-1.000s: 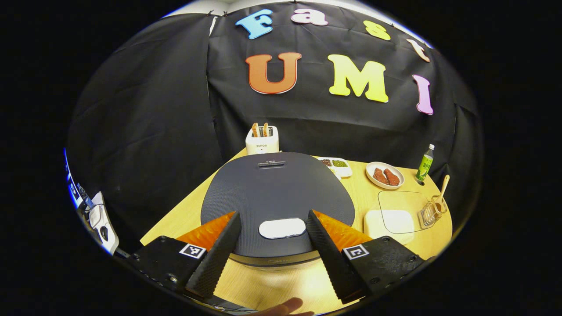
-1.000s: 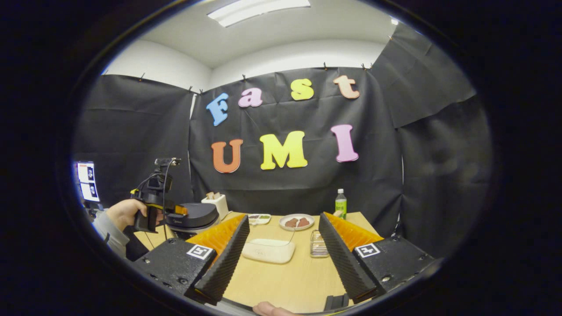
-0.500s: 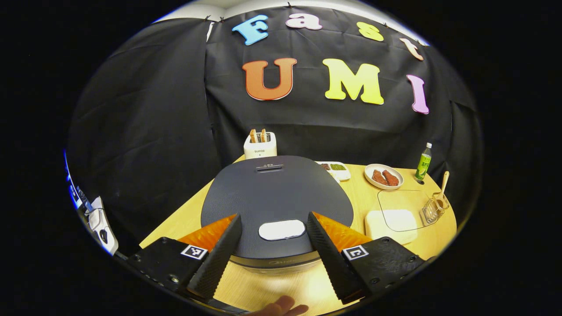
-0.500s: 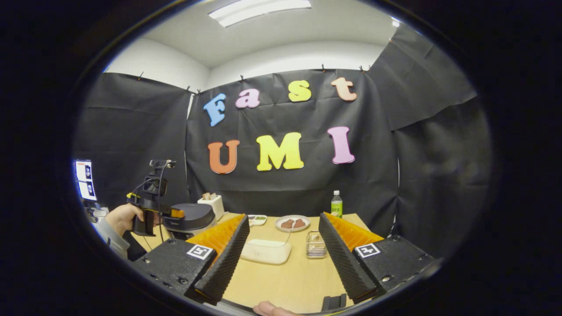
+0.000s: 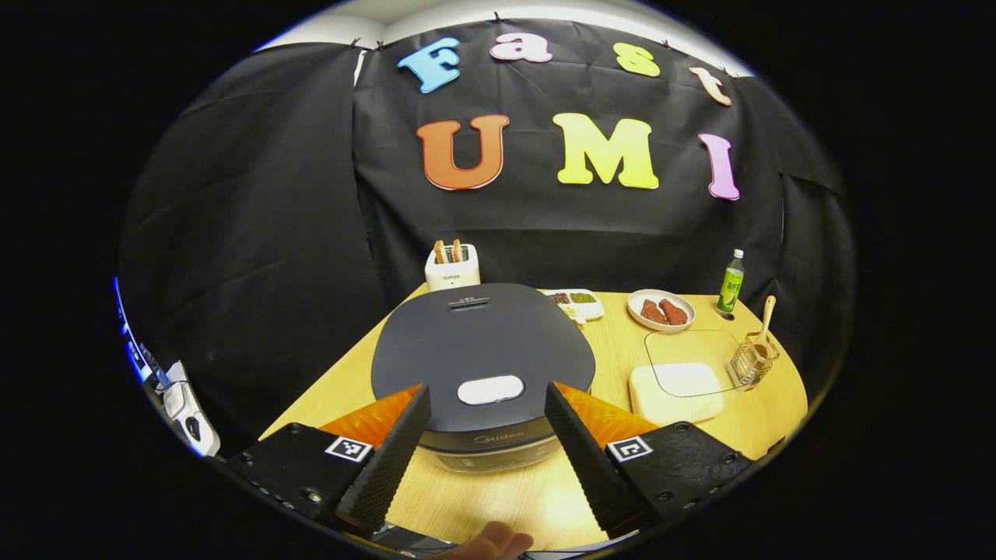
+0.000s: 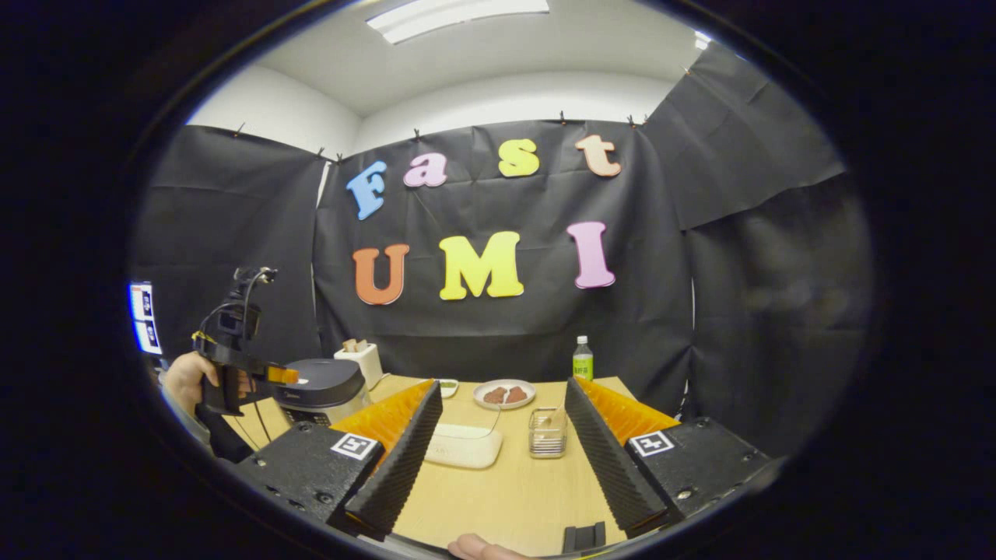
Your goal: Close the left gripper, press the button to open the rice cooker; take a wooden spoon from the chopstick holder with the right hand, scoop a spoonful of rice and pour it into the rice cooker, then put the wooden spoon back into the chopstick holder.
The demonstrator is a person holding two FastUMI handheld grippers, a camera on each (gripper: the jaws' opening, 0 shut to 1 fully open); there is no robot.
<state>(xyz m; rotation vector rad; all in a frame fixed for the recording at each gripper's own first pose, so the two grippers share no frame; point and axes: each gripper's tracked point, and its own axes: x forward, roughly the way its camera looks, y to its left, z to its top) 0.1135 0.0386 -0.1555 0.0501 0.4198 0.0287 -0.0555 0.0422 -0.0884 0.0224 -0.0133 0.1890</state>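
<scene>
Since a second earlier the left gripper point(image 5: 484, 459) had drawn back from the rice cooker point(image 5: 482, 358), still gaping. Its dark, finely textured lid stayed shut, the pale oval button point(image 5: 490, 390) near its front edge unpressed. Step one remained: pinch the fingers together, then push down. Far right, a wooden spoon point(image 5: 766, 317) stood in the clear holder point(image 5: 749, 363). The right gripper point(image 6: 498, 459) was open too.

Light wooden table point(image 5: 615, 358) carries: rice cooker point(image 5: 482, 354), toaster point(image 5: 452, 268), divided dish point(image 5: 574, 302), plate point(image 5: 661, 309), bottle point(image 5: 730, 281), rice container point(image 5: 675, 390), chopstick holder point(image 5: 748, 362).
</scene>
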